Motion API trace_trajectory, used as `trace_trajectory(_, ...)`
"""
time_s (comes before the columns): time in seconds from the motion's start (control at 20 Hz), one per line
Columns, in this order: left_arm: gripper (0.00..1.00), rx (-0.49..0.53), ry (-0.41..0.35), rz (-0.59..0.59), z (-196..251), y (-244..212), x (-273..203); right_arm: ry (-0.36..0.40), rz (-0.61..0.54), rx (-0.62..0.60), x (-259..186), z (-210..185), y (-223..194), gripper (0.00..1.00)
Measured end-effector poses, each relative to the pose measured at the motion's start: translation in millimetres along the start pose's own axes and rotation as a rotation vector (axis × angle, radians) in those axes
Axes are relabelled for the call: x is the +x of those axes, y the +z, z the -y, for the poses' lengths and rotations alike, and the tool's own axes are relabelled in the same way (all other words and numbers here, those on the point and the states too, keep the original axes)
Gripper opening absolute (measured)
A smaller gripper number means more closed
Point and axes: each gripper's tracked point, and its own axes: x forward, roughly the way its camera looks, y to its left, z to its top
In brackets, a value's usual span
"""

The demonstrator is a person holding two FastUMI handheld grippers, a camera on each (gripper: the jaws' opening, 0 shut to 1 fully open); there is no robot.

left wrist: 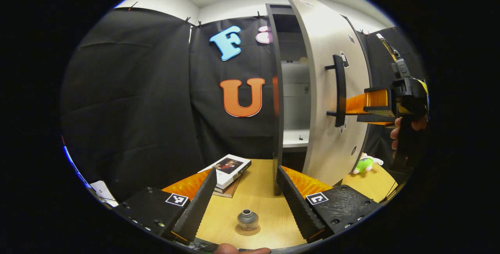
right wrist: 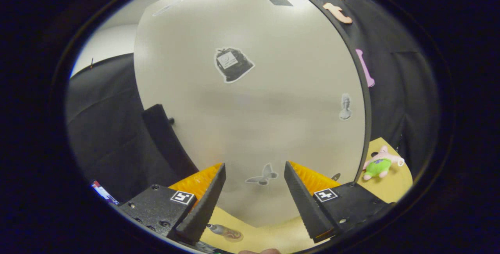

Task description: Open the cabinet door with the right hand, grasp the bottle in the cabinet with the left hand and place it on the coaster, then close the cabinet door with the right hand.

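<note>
I am reading the bottle [left wrist: 247, 219] as already delivered: it is standing upright on the round coaster [left wrist: 247, 229] on the counter [left wrist: 261, 195], out in front of the cabinet [left wrist: 290, 90], so only the closing step looks left. My left gripper [left wrist: 247, 203] is hovering just above the bottle with its fingers apart and nothing between them, which fits a release. The cabinet door [left wrist: 332, 90] is standing wide, swung away from the cabinet's opening. In the left gripper view my right gripper [left wrist: 351, 109] is sitting at the door's outer face, fingers beside the black handle [left wrist: 340, 90]; I cannot tell whether they touch it. In the right gripper view the right gripper's fingers [right wrist: 203, 201] are spread, facing the door panel, presumably placed to push it back toward the cabinet.
</note>
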Motion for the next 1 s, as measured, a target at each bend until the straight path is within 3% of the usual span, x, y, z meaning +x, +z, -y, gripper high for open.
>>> trace_trajectory(0.25, 0.93, -0.031, 0.008, 0.001, -6.9, -2.6, -5.5, 0.004, -0.004, -0.026, -23.7, -2.1, -5.4, 0.96)
trace_trajectory(0.45, 0.93, -0.03, -0.044, 0.045, 12.5, 9.1, -13.1, -0.024, 0.003, -0.047, -89.1, 22.3, -17.3, 0.96)
trace_trajectory(0.7, 0.94, 0.005, -0.142, 0.098, 52.5, 14.8, -23.6, -0.164, 0.059, -0.093, -169.3, 71.6, -21.3, 0.96)
trace_trajectory(1.0, 0.94, -0.02, -0.353, 0.106, 121.3, 6.8, -36.0, -0.334, 0.085, -0.094, -221.8, 105.9, -12.6, 0.96)
